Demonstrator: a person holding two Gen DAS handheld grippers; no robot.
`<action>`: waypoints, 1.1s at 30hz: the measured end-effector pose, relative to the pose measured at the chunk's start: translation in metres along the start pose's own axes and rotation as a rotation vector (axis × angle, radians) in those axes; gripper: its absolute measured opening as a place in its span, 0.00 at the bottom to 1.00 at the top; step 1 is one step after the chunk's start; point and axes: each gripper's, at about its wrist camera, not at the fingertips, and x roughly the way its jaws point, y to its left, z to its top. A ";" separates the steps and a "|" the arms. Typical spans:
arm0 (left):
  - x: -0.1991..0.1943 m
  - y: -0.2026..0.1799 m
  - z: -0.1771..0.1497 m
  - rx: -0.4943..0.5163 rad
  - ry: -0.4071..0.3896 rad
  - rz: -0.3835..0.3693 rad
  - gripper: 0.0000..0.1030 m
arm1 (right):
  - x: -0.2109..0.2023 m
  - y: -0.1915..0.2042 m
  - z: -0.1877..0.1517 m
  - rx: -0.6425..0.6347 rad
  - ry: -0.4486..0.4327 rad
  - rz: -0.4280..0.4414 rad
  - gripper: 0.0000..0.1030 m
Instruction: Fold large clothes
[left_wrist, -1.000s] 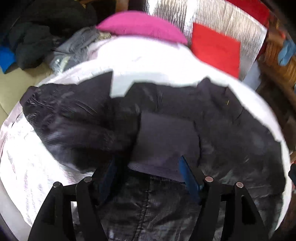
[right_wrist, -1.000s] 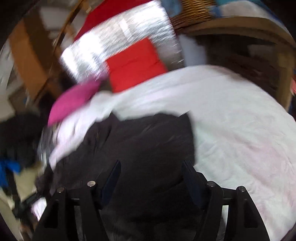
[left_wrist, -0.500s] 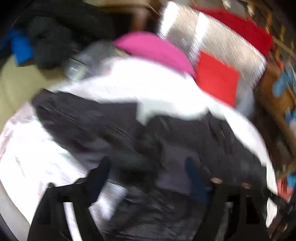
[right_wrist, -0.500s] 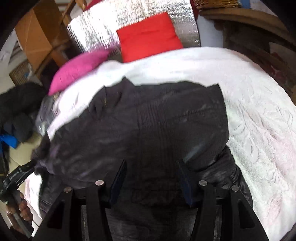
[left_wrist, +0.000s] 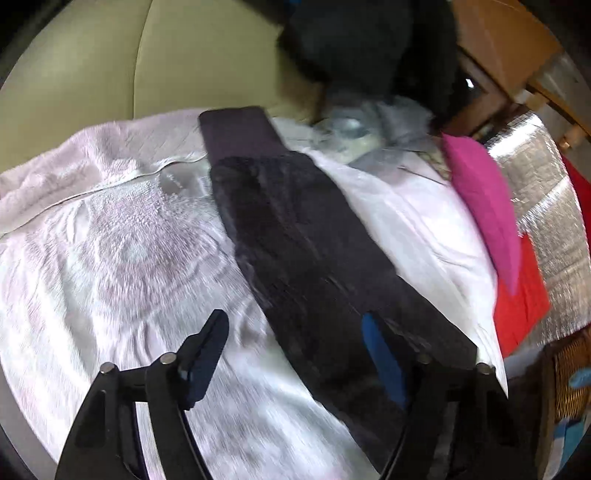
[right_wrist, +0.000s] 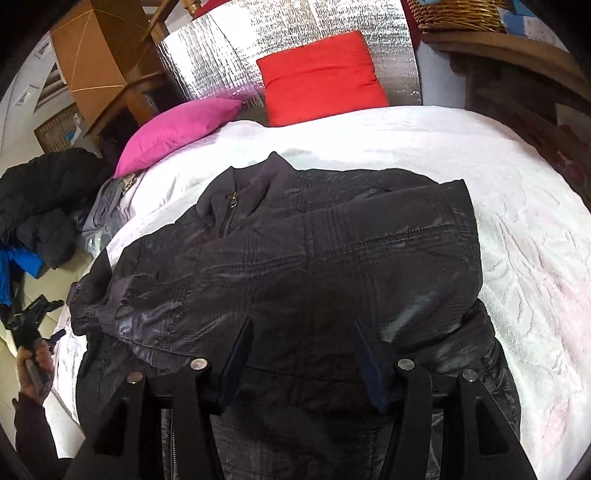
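Left wrist view: the left gripper (left_wrist: 295, 354) hangs over the white bedspread (left_wrist: 110, 258) with its jaws apart and nothing clamped; they have just been closing from a wider spread. A long black sleeve (left_wrist: 306, 251) of the jacket lies flat on the bedspread, its long axis running from under the gripper's right finger away and leftward to the ribbed cuff (left_wrist: 240, 129) at the far end, near the bed's edge. The left finger stands over bare bedspread, beside the sleeve. Ahead and to the right lie a pink cushion (left_wrist: 484, 206) and a red cushion (left_wrist: 524, 295) against a silver quilted panel (left_wrist: 546, 177).

Right wrist view: the right gripper (right_wrist: 303, 354) hovers just above the black jacket (right_wrist: 332, 258), jaws parted, no cloth visibly pinched. The jacket lies spread on the bedspread directly ahead, collar and zip (right_wrist: 229, 206) pointing away toward the cushions, its long axis running from gripper to collar. One sleeve is folded across its body. Far left, a hand (right_wrist: 33, 365) grips the other tool's handle. No writing is legible in either view.
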 end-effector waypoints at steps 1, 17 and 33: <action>0.007 0.004 0.005 -0.018 0.010 -0.007 0.65 | 0.001 -0.001 0.000 -0.003 0.002 -0.002 0.57; 0.021 -0.011 0.020 0.011 -0.071 -0.095 0.08 | 0.006 -0.002 0.003 0.017 0.001 -0.001 0.57; -0.089 -0.237 -0.188 0.754 -0.071 -0.400 0.05 | -0.022 -0.034 0.006 0.169 -0.081 0.011 0.57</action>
